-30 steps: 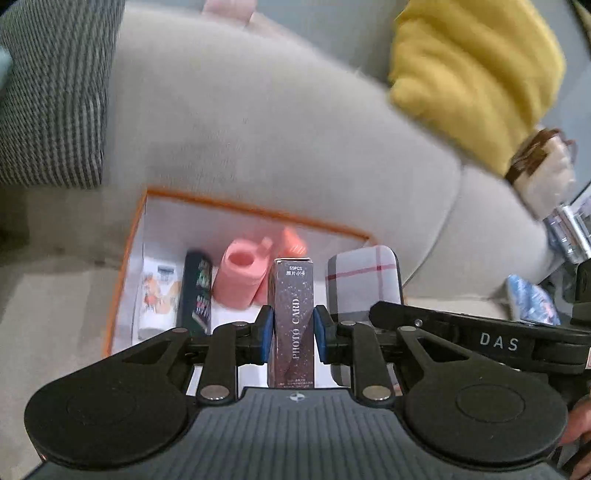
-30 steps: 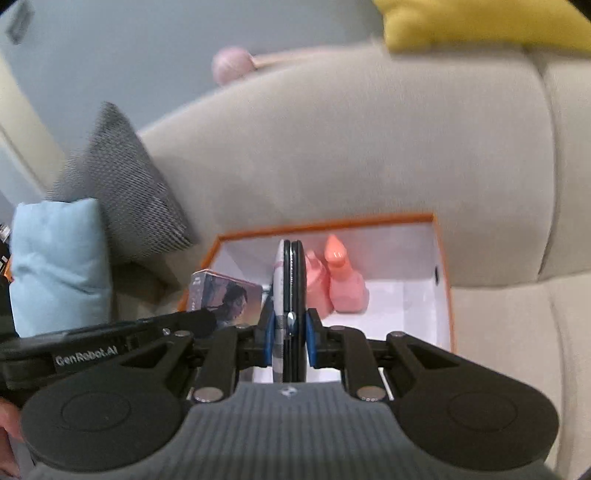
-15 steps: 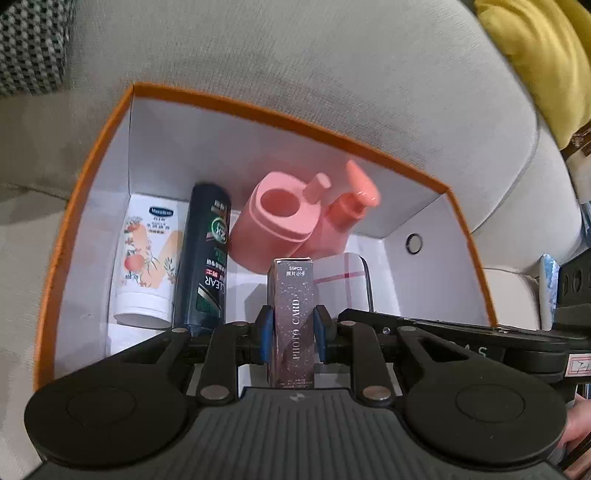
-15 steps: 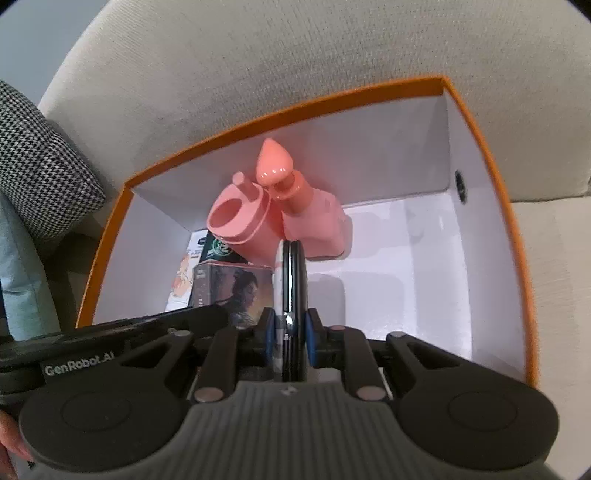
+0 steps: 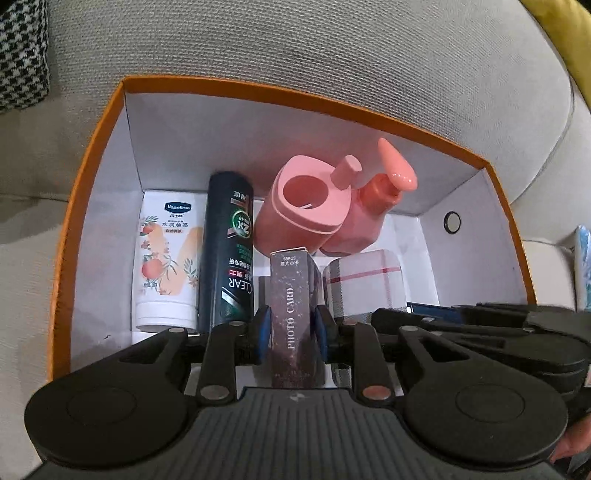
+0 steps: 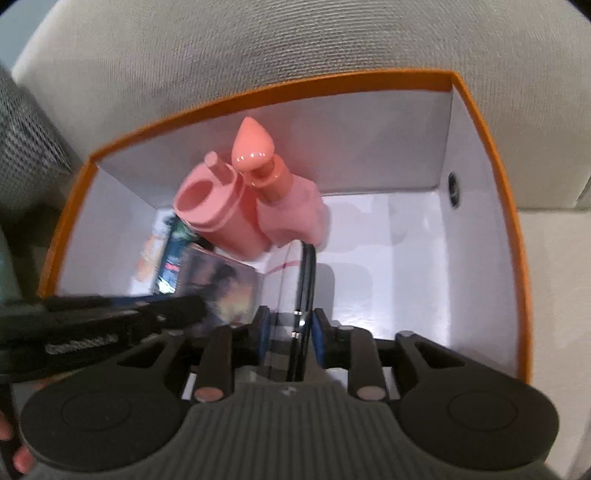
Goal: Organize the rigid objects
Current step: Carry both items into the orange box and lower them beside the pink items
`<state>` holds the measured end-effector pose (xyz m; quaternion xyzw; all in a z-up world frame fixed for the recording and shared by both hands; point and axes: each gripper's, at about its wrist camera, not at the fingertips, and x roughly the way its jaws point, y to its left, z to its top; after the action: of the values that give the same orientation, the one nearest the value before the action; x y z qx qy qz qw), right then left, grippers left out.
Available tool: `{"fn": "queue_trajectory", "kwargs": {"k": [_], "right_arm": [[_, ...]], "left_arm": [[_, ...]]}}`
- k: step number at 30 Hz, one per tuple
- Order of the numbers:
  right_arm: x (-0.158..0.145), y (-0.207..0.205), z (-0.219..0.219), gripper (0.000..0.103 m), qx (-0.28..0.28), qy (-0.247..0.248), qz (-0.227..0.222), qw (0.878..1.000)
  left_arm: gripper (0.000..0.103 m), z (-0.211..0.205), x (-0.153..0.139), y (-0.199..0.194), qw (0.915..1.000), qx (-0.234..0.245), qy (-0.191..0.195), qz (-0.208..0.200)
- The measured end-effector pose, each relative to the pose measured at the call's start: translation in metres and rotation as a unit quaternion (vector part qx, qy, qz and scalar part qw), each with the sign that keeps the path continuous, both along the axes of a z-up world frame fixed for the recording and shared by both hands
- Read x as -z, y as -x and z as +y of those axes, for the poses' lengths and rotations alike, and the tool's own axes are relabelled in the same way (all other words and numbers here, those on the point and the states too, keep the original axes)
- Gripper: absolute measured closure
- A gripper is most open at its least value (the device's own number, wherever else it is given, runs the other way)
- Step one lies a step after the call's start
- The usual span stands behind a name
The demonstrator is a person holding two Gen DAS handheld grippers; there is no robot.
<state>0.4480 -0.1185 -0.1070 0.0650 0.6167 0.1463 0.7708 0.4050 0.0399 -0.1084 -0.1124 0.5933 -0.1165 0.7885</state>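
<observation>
Photo-card box (image 5: 293, 317) between left claw (image 5: 290, 329).

Beige sofa cushion (image 5: 332, 55), houndstooth pillow (image 5: 22, 51) at left, yellow cushion (image 5: 580, 33) at right.

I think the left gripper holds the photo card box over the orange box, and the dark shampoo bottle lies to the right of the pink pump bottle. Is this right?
Not quite. In the left wrist view the dark shampoo bottle lies to the left of the pink pump bottle, beside the white lotion tube. The left gripper does hold the photo card box over the orange box.
</observation>
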Motion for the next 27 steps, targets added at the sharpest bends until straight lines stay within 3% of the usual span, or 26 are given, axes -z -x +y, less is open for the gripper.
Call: {"fn": "queue_trajectory", "kwargs": {"k": [7,14,27], "right_arm": [[0.009,-0.008,0.009,0.06,-0.062,0.062,0.027,0.996],[0.017,-0.017,0.014,0.059,-0.081,0.065,0.063,0.993],[0.025,-0.037,0.021,0.058,-0.056,0.048,0.055,0.996]], "left_arm": [[0.065,-0.016,-0.005,0.005,0.9953,0.047,-0.084,-0.013],[0.072,-0.021,0.011,0.001,0.9966,0.054,-0.059,0.02],[0.074,-0.015,0.013,-0.01,0.9976,0.039,-0.051,0.027]]}}
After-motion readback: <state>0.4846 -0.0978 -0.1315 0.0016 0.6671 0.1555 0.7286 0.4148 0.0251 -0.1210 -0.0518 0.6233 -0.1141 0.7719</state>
